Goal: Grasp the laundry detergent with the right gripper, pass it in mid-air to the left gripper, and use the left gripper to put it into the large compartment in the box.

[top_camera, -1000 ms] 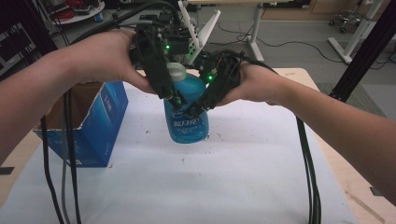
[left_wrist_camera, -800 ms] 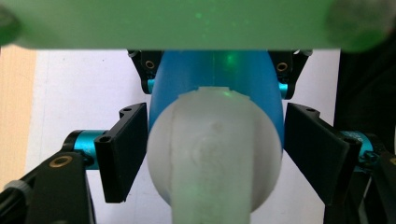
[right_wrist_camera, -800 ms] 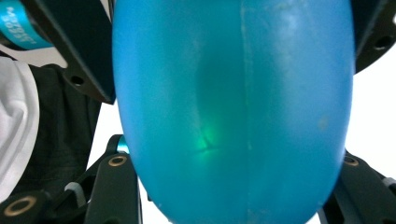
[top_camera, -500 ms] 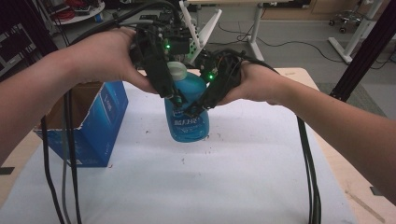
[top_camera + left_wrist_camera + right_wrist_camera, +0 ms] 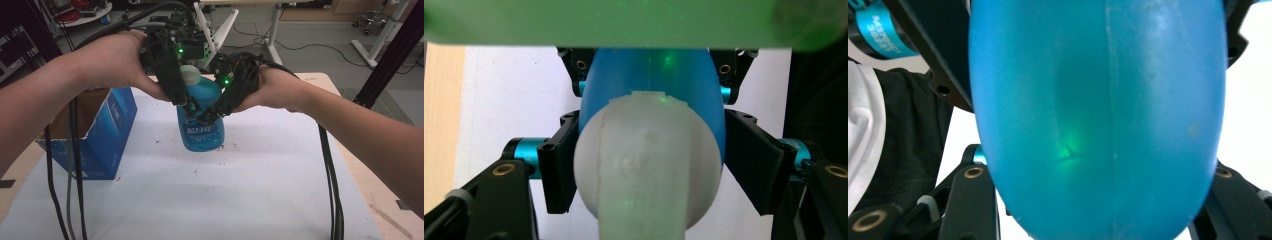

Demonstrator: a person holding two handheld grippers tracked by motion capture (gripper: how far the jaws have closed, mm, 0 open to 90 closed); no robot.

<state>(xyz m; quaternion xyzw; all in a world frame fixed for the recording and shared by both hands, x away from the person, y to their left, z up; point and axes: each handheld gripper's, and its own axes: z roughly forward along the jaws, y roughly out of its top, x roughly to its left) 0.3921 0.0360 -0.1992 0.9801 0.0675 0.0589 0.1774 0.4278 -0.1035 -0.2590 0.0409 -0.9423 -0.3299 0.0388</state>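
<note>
A blue bottle (image 5: pixel 202 125) with a white cap (image 5: pixel 190 76) stands upright over the white table cover; I cannot tell whether its base touches the cover. My left gripper (image 5: pixel 186 106) comes down from the upper left. Its jaws have just been closing on the bottle's shoulder below the cap (image 5: pixel 649 165), and the pads (image 5: pixel 556 167) now touch both sides. My right gripper (image 5: pixel 209 116) reaches in from the right, shut on the bottle's body (image 5: pixel 1098 115), which bulges between its jaws (image 5: pixel 1098 200).
An open blue cardboard box (image 5: pixel 107 135) stands at the left, close to the bottle. The white cover (image 5: pixel 250 200) spreads over the table, with bare wood (image 5: pixel 382 195) at the right edge. Black cables (image 5: pixel 330 180) trail from both grippers across the front.
</note>
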